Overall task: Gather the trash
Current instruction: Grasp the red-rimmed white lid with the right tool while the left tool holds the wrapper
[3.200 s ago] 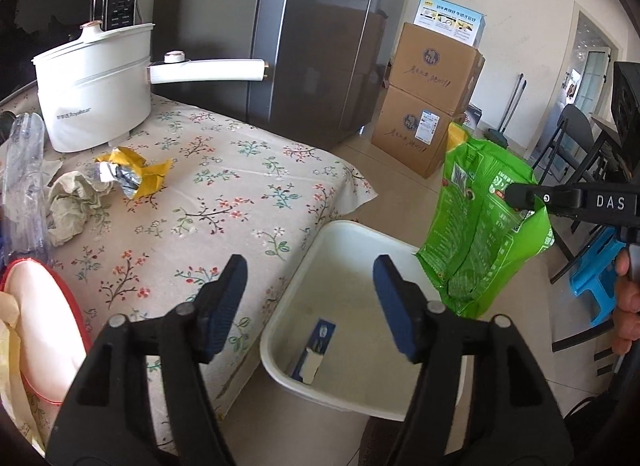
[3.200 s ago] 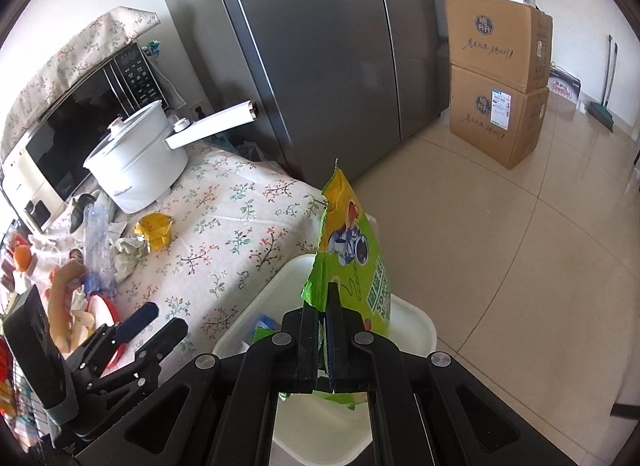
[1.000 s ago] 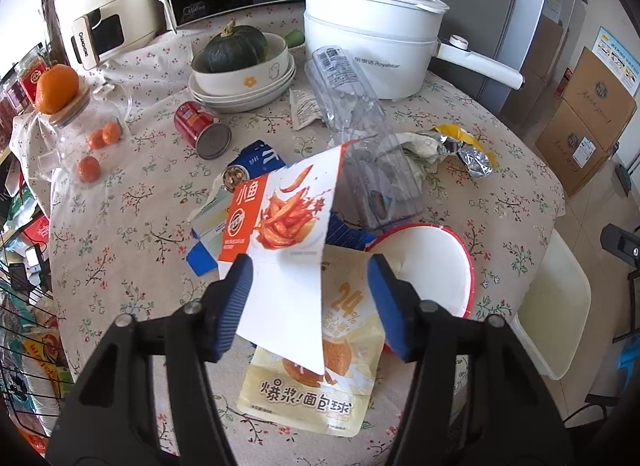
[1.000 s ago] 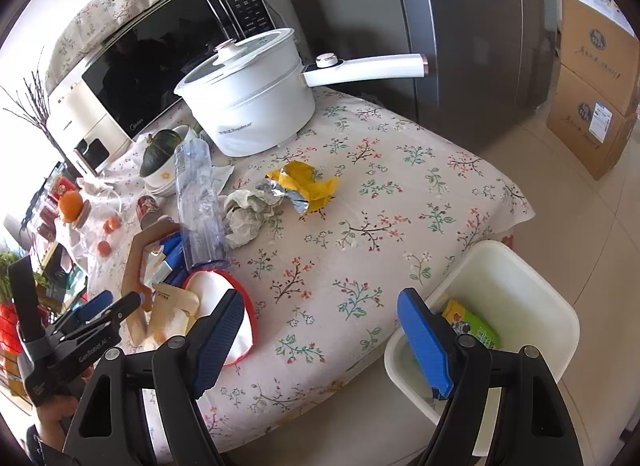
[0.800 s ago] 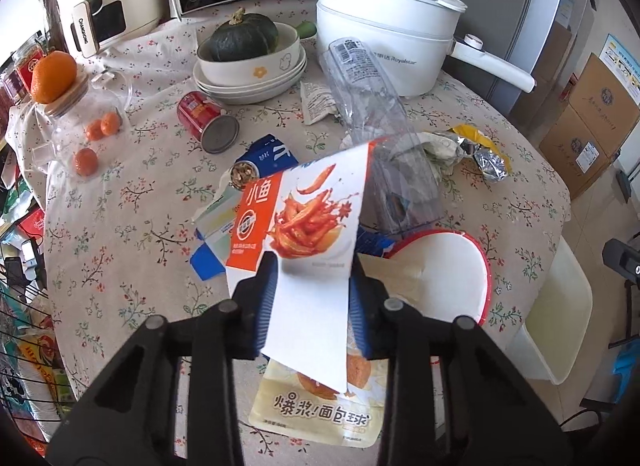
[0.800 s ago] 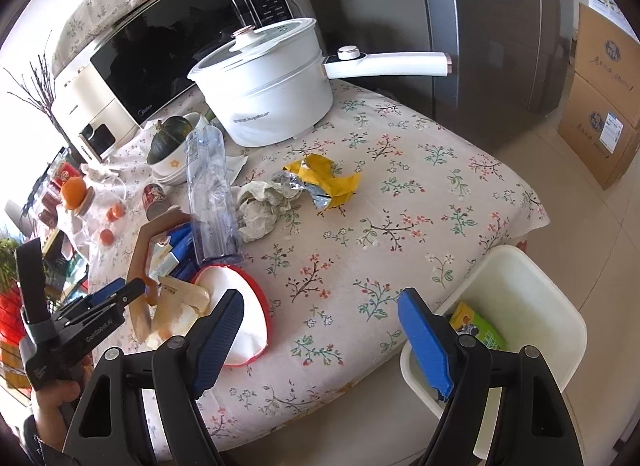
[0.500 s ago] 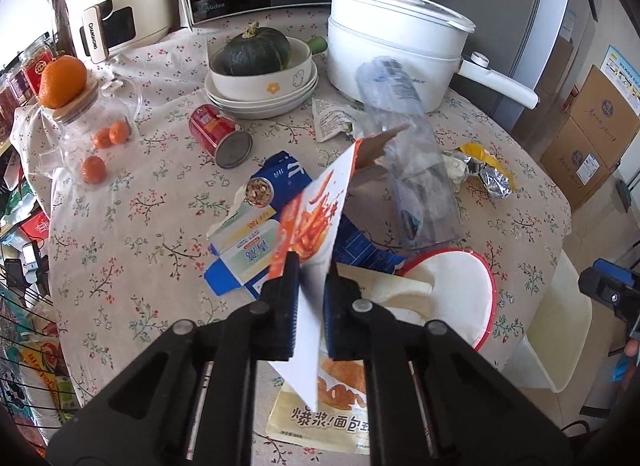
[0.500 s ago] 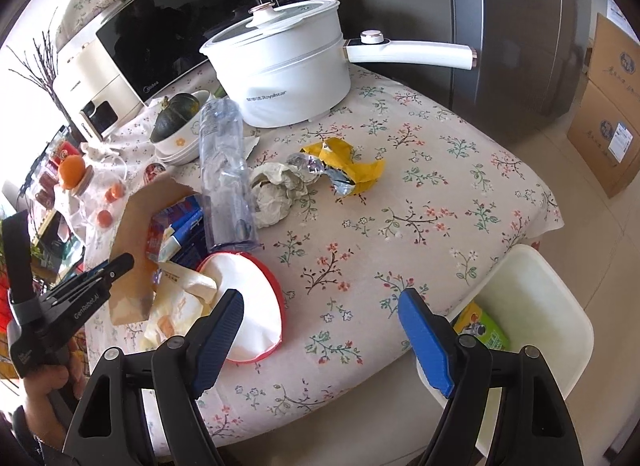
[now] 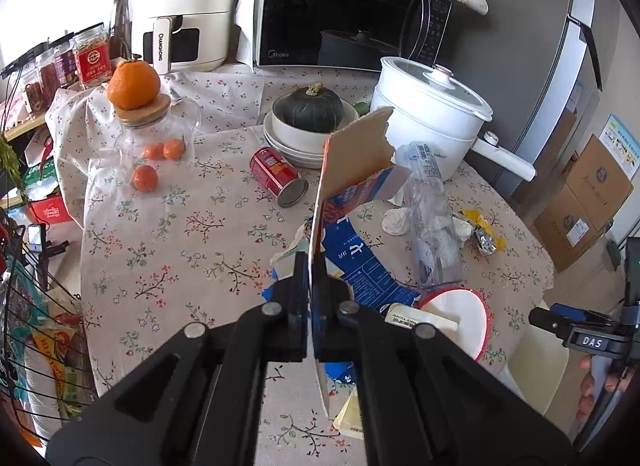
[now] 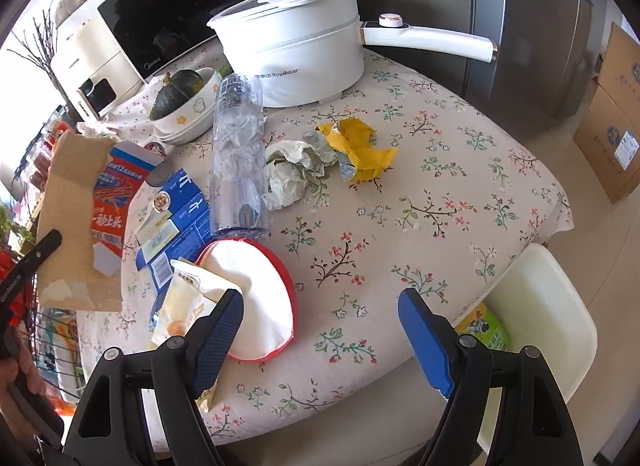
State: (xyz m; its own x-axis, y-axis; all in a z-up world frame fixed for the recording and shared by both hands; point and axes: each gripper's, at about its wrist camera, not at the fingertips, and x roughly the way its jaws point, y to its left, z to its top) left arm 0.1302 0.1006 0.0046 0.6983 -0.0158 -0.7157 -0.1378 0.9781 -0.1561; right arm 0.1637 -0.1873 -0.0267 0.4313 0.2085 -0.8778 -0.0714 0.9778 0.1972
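Observation:
My left gripper (image 9: 311,290) is shut on a flattened cardboard snack box (image 9: 352,157) and holds it upright above the table; the box also shows at the left of the right wrist view (image 10: 82,221). My right gripper (image 10: 320,338) is open and empty above the table's near edge. A white trash bin (image 10: 544,318) stands on the floor at the right with a green bag (image 10: 486,330) in it. On the table lie a crushed clear bottle (image 10: 238,157), crumpled paper (image 10: 292,171), a yellow wrapper (image 10: 360,147), a blue carton (image 10: 176,213) and a red-rimmed paper bowl (image 10: 256,302).
A white electric pot (image 10: 296,45) with a long handle, a bowl holding a dark squash (image 9: 312,113), a red can (image 9: 278,175), a jar with oranges (image 9: 156,145), a microwave (image 9: 340,13) and an air fryer (image 9: 180,13) stand behind. Cardboard boxes (image 9: 588,193) sit on the floor.
My left gripper has closed on the snack box and lifted it off the table, turning it edge-on. My right gripper, open, has moved closer over the table, away from the bin.

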